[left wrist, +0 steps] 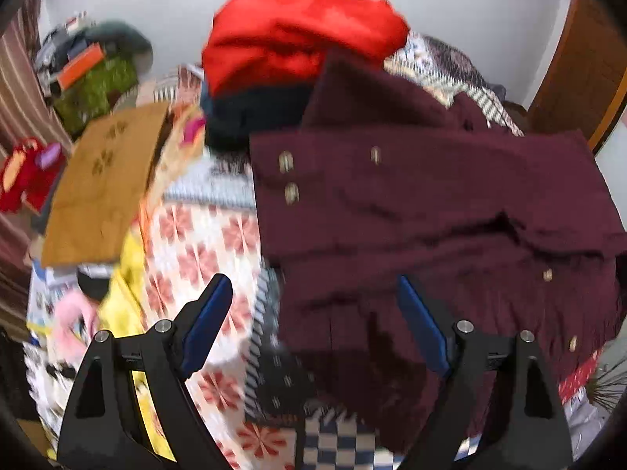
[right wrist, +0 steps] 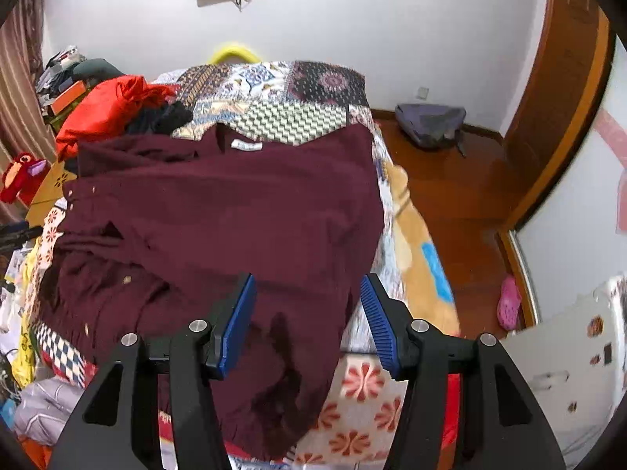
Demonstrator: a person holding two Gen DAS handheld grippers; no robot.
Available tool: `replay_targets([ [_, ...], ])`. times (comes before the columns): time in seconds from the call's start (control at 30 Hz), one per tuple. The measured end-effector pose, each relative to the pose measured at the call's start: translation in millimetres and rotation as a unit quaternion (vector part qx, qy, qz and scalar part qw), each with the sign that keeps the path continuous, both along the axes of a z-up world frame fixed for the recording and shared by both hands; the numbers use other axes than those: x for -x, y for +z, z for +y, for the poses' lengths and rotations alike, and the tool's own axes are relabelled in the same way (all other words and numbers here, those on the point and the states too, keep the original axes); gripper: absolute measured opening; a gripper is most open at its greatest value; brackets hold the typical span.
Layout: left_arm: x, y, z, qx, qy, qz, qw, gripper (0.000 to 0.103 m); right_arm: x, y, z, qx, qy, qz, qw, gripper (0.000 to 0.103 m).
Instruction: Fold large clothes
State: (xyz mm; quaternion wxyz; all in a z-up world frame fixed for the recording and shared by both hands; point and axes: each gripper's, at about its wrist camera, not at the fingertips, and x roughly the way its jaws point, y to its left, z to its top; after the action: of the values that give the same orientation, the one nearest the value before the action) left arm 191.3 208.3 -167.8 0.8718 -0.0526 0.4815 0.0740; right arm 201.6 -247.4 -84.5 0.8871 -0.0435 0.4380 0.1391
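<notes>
A large maroon garment (left wrist: pixel 431 211) with small pale buttons lies spread on the patterned bedspread (left wrist: pixel 196 243). It also shows in the right wrist view (right wrist: pixel 235 211), its white neck label at the far end. My left gripper (left wrist: pixel 313 293) is open and empty, hovering over the garment's near left edge. My right gripper (right wrist: pixel 309 293) is open and empty above the garment's near right part. A dark patch marks the cloth near the right gripper.
A red garment (left wrist: pixel 298 35) and a dark one (left wrist: pixel 250 117) are piled at the bed's far end. A mustard folded cloth (left wrist: pixel 102 188) lies at the left. The bed's right edge drops to a wooden floor (right wrist: pixel 470 196) with a grey bag (right wrist: pixel 431 123).
</notes>
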Motion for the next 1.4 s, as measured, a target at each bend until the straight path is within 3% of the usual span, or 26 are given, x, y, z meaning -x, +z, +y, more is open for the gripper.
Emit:
replay_targets([
  [0.27,35.5,-34.1,-11.3,0.084,0.004,0.03,0.996,0.086,24.7,-33.1,-7.0,0.003,-0.013,0.035,0.999,0.052],
  [0.4,45.9,-47.7,-20.2,0.09,0.015,0.04,0.995,0.086,36.0,-52.0,-3.2,0.008,-0.015,0.063,0.998,0.052],
  [0.6,54.2,-64.3,-26.1,0.132,0.03,0.052,0.9895,0.086,44.9,-75.0,5.9,0.001,0.0,0.092,0.996,0.052],
  [0.67,56.7,-67.0,-21.1,0.159,0.046,0.049,0.9851,0.086,42.8,-79.2,4.4,-0.012,-0.005,0.093,0.996,0.052],
  [0.77,61.4,-77.6,-13.4,0.223,0.066,0.041,0.9716,0.086,34.8,-83.5,-5.3,-0.056,-0.021,0.101,0.993,0.052],
  [0.83,62.0,-79.6,-15.4,0.223,0.066,0.041,0.9718,0.086,31.4,-85.6,-13.0,-0.087,-0.034,0.103,0.99,0.052],
  [0.9,63.4,-77.5,-21.7,0.228,0.049,0.038,0.9716,0.085,26.7,-84.6,-19.0,-0.118,-0.045,0.097,0.987,0.052],
  [1.0,61.0,-74.1,-35.8,0.271,-0.001,0.029,0.962,0.076,24.6,-83.8,-17.5,-0.13,-0.042,0.091,0.987,0.05],
  [1.07,59.2,-68.4,-50.4,0.239,-0.018,0.026,0.9704,0.075,27.0,-81.1,-10.8,-0.125,-0.037,0.08,0.988,0.047],
  [1.17,55.9,-64.7,-59.8,0.195,-0.024,0.026,0.9802,0.058,29.8,-77.6,1.0,-0.107,-0.026,0.062,0.992,0.041],
  [1.23,55.9,-63.0,-57.7,0.195,-0.016,0.02,0.9806,0.049,34.0,-74.4,5.4,-0.099,-0.018,0.055,0.993,0.034],
  [1.3,55.8,-59.5,-51.3,0.204,-0.008,0.009,0.979,0.046,34.6,-73.2,3.2,-0.098,-0.012,0.05,0.994,0.021],
  [1.4,62.6,-46.8,-50.6,0.209,-0.01,-0.008,0.9779,0.042,33.9,-68.1,-4.9,-0.128,-0.021,0.041,0.991,0.015],
])
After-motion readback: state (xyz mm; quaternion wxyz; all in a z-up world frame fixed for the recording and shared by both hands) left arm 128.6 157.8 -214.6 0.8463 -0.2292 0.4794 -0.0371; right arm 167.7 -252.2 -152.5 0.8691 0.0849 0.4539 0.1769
